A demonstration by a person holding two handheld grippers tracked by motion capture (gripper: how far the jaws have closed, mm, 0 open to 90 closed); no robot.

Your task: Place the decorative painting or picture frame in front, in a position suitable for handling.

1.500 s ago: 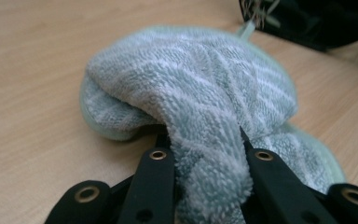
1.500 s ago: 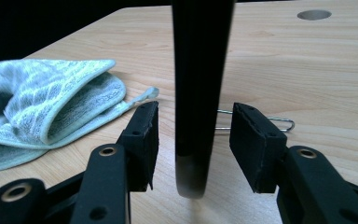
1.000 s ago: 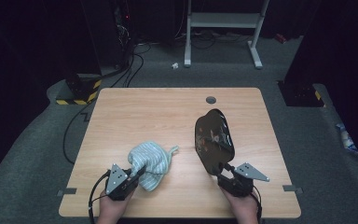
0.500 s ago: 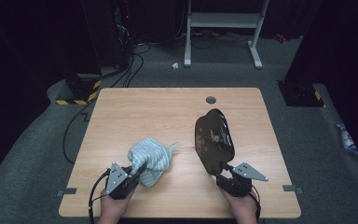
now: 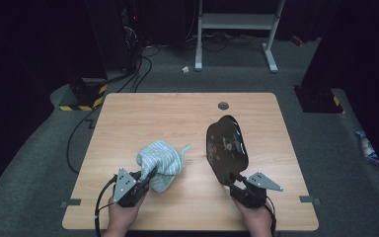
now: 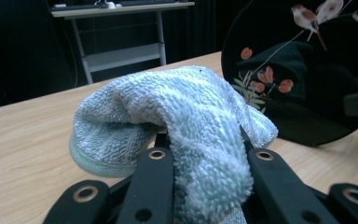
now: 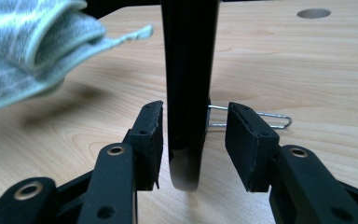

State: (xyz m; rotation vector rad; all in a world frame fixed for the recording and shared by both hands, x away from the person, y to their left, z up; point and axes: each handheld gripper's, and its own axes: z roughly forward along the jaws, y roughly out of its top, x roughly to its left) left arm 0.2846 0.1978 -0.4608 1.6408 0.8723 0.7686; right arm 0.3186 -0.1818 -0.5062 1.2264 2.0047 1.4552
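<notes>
My left gripper (image 5: 145, 181) is clamped tight on a fold of the pale blue terry cloth (image 5: 161, 162), which hangs bunched over the jaws near the front left of the wooden table (image 5: 153, 111). In the left gripper view the cloth (image 6: 186, 126) drapes down between the two black jaws, and just beyond it stands the black lacquered plate (image 6: 307, 70), painted with birds and red blossoms.

My right gripper (image 5: 237, 178) straddles the lower rim of that plate (image 5: 226, 148), which stands on edge right of centre. In the right gripper view the rim (image 7: 189, 93) sits between the jaws, which have just been closing; a gap shows at the right pad, so I judge the plate bracketed, not pinched. A wire stand (image 7: 256, 120) peeks out behind the rim and seems to prop the plate; I can't tell how much weight it carries.

The step looks like wiping the plate's face with the cloth. To do it well I should finish closing the right jaws squarely on the rim, so the plate can't twist or slide off its prop, then bring the cloth flat against the painted side and wipe with light pressure, pushing toward the held edge rather than away from it.

There are no containers on the table; the plate itself carries nothing
</notes>
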